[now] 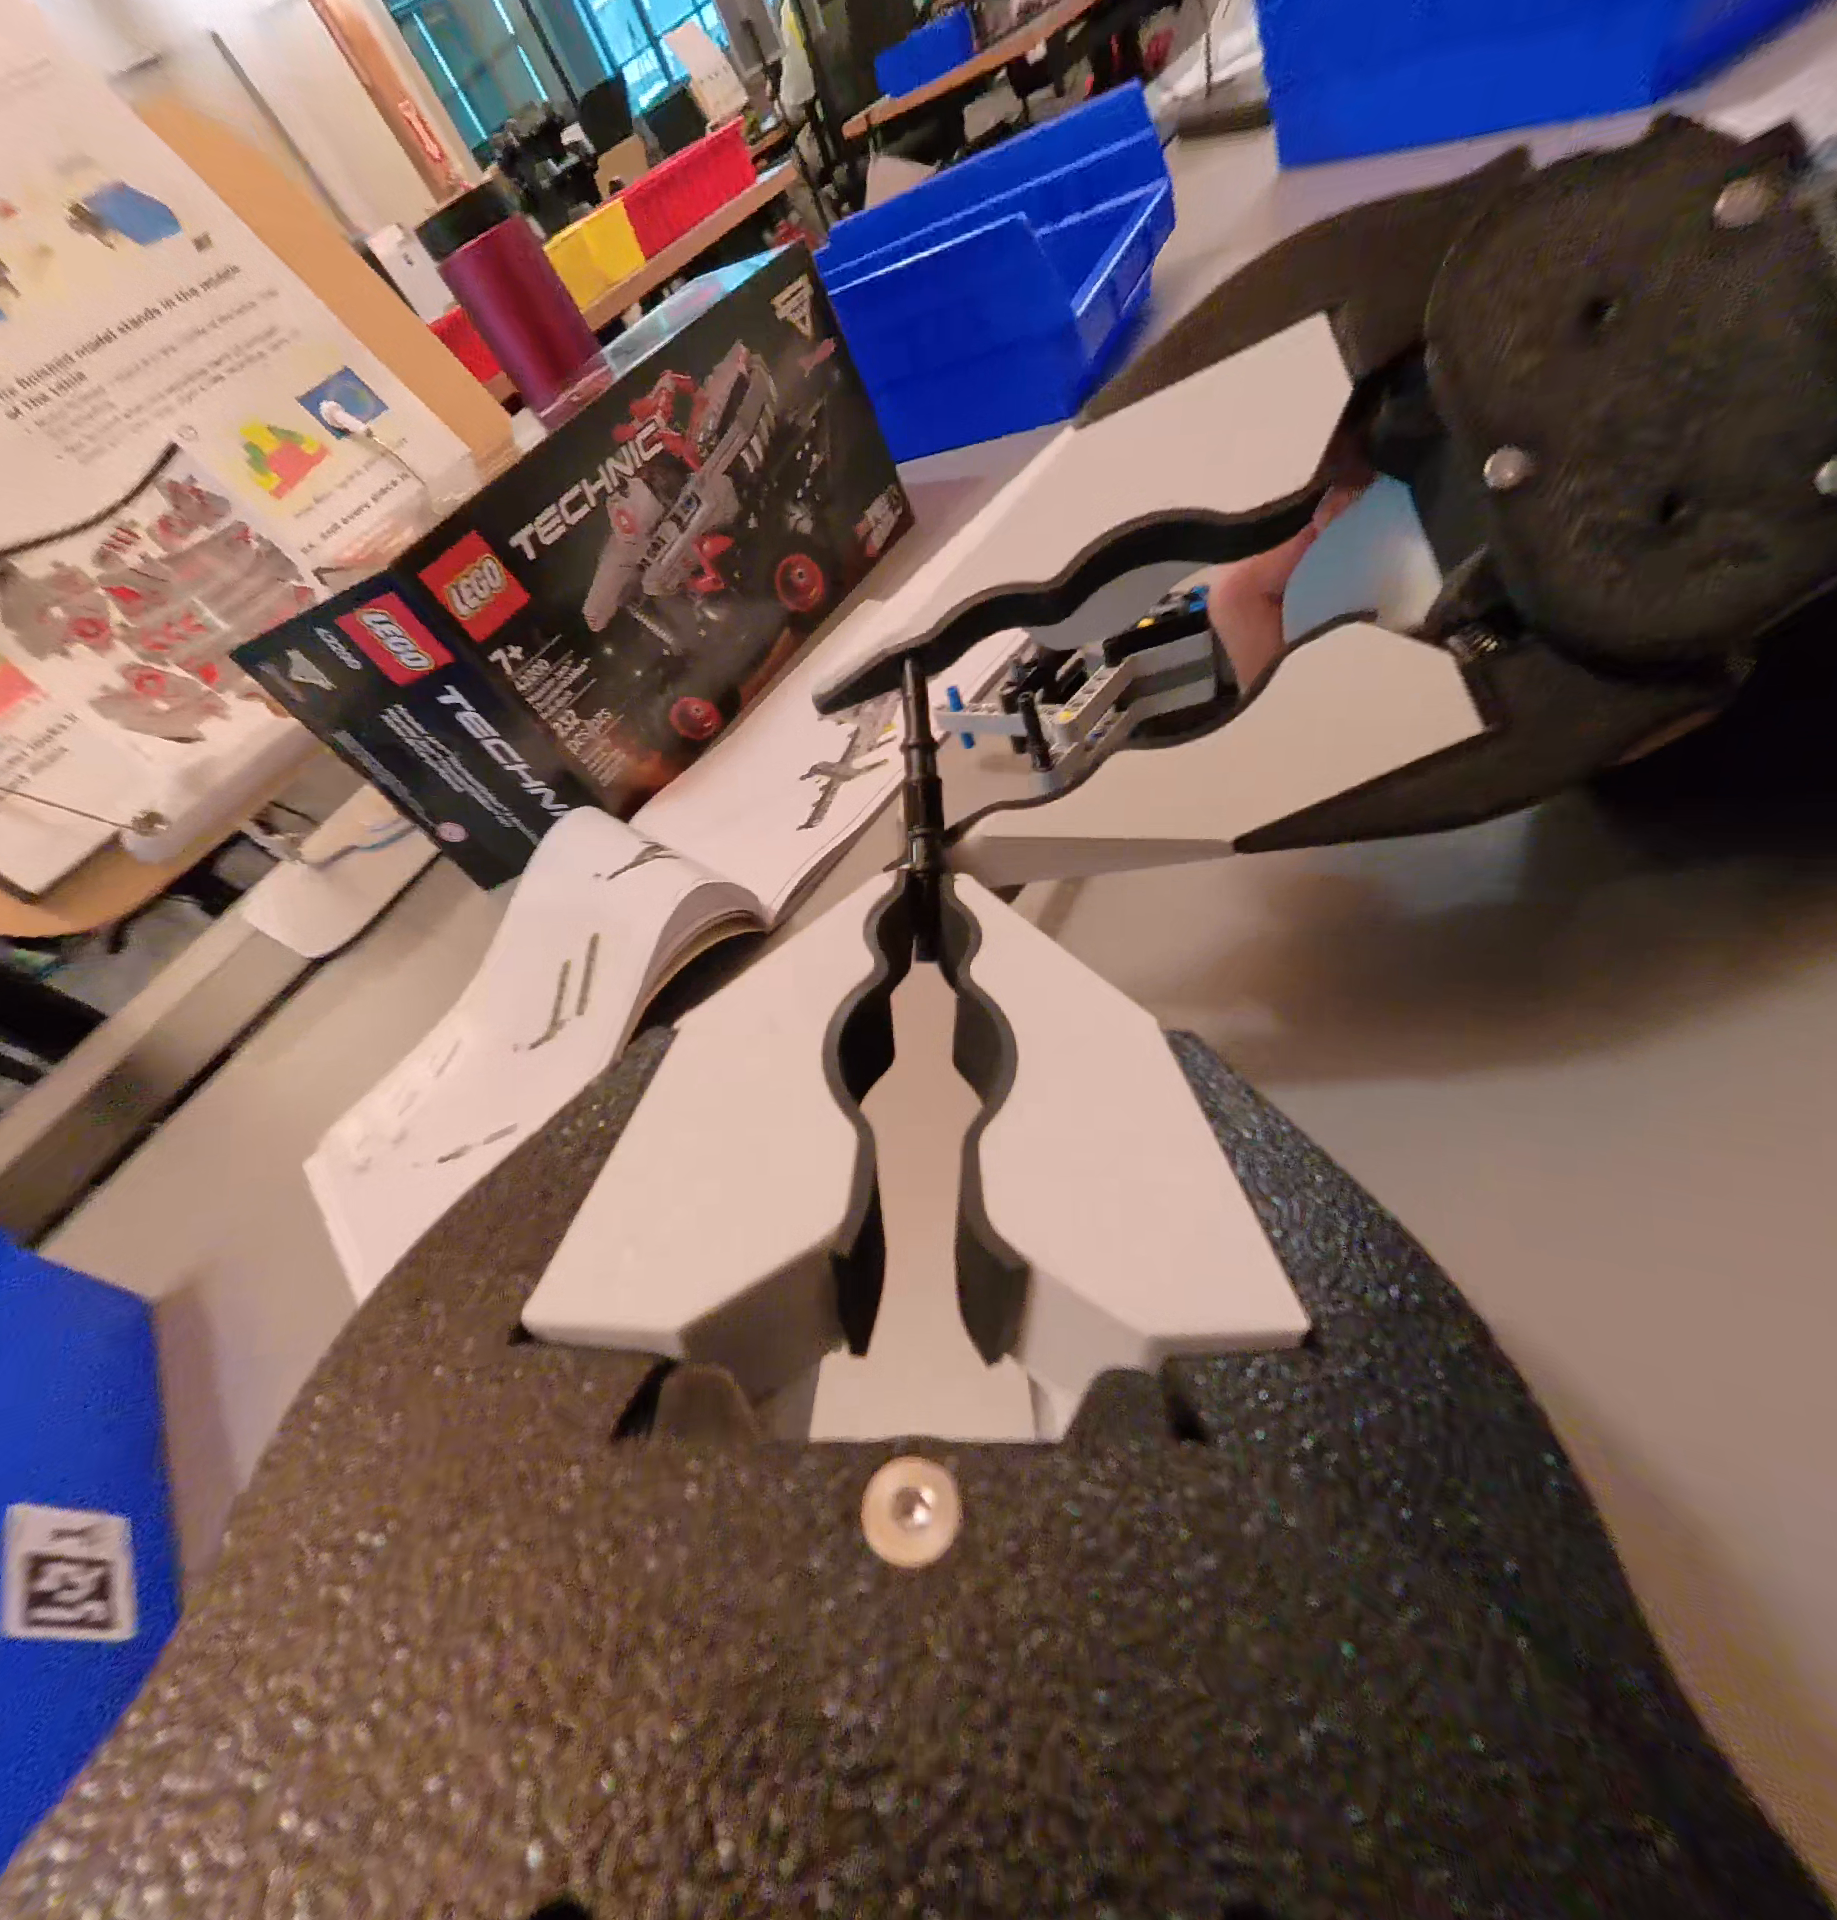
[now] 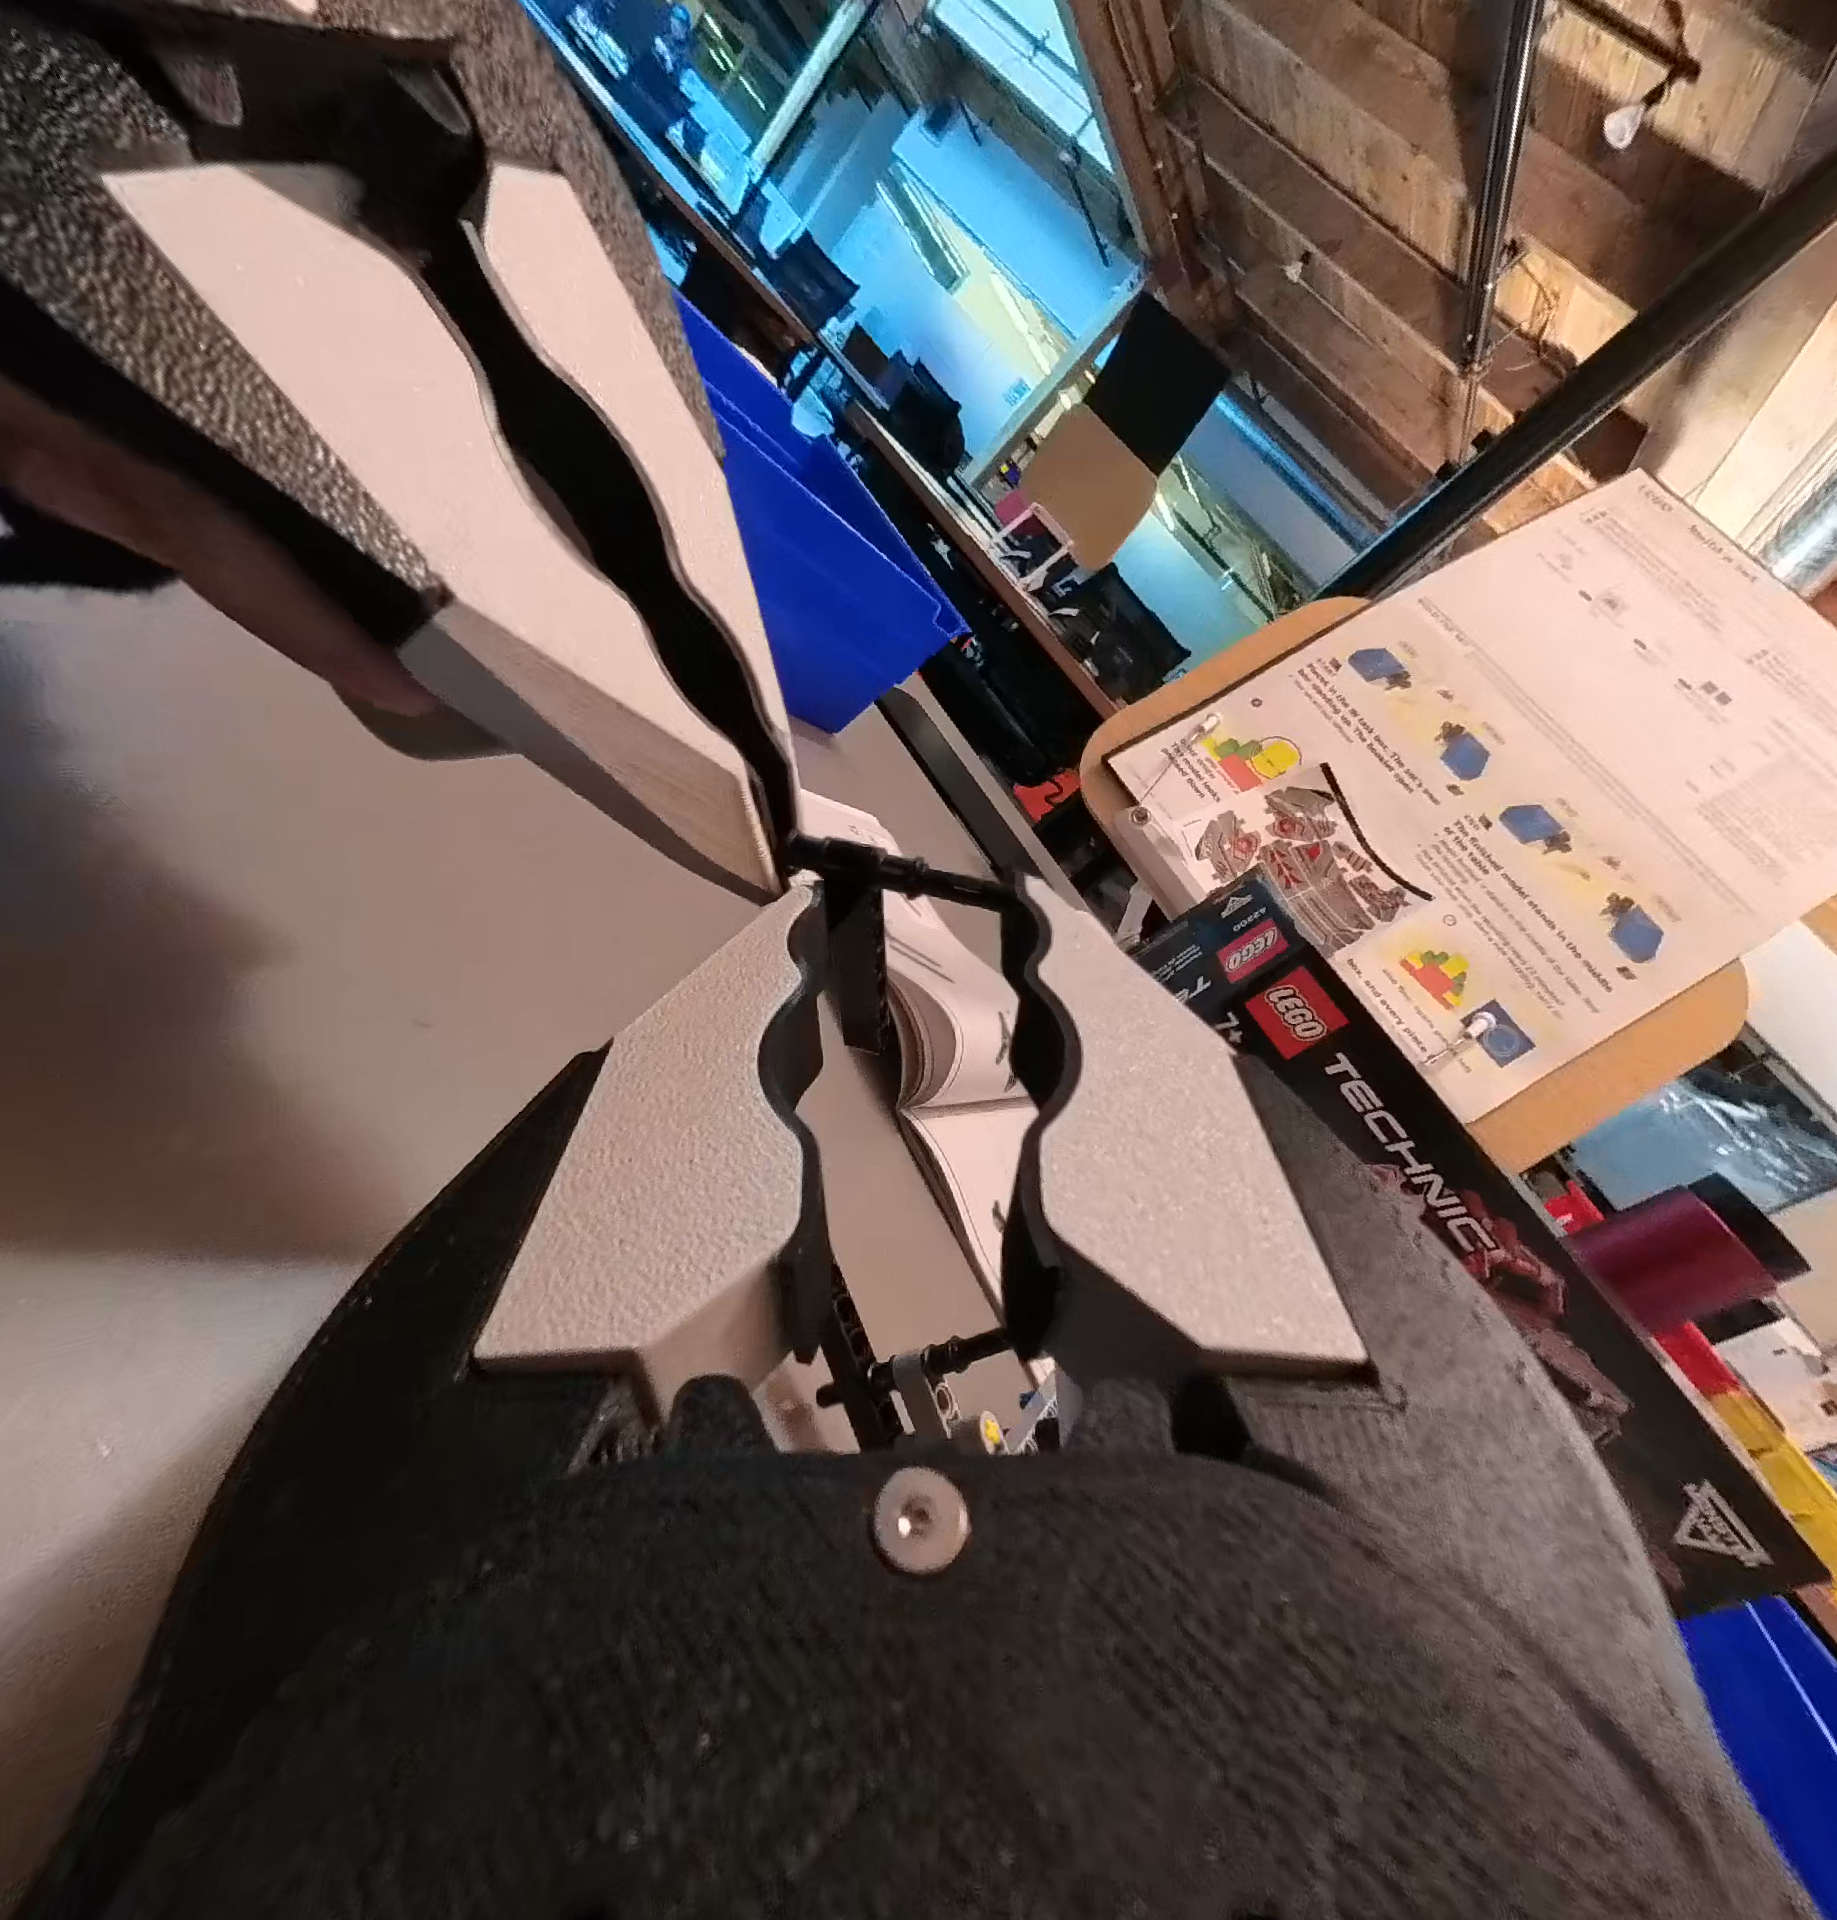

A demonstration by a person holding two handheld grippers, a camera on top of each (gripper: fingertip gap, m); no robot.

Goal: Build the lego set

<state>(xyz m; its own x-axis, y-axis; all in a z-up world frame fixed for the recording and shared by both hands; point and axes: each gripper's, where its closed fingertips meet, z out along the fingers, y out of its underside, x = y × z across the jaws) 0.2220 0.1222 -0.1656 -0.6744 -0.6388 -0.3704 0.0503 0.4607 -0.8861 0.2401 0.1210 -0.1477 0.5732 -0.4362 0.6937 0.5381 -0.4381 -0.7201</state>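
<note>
A cluttered workshop lies behind a pale worktop (image 1: pixel 1516 1091) carrying blue bins (image 1: pixel 987 301), the set's box (image 1: pixel 623 582) and an open instruction booklet (image 1: pixel 581 987). The right gripper (image 1: pixel 924 748) is closed around a grey-and-black partial model (image 1: pixel 1090 686), held above the worktop near the booklet. The left gripper (image 1: pixel 919 935), nearly closed, pinches a slim black axle (image 1: pixel 919 790) by one end; its long axis runs straight out from the fingertips into the gap between the right gripper's tips, beside the model, so the left seems the inserting hand.
</note>
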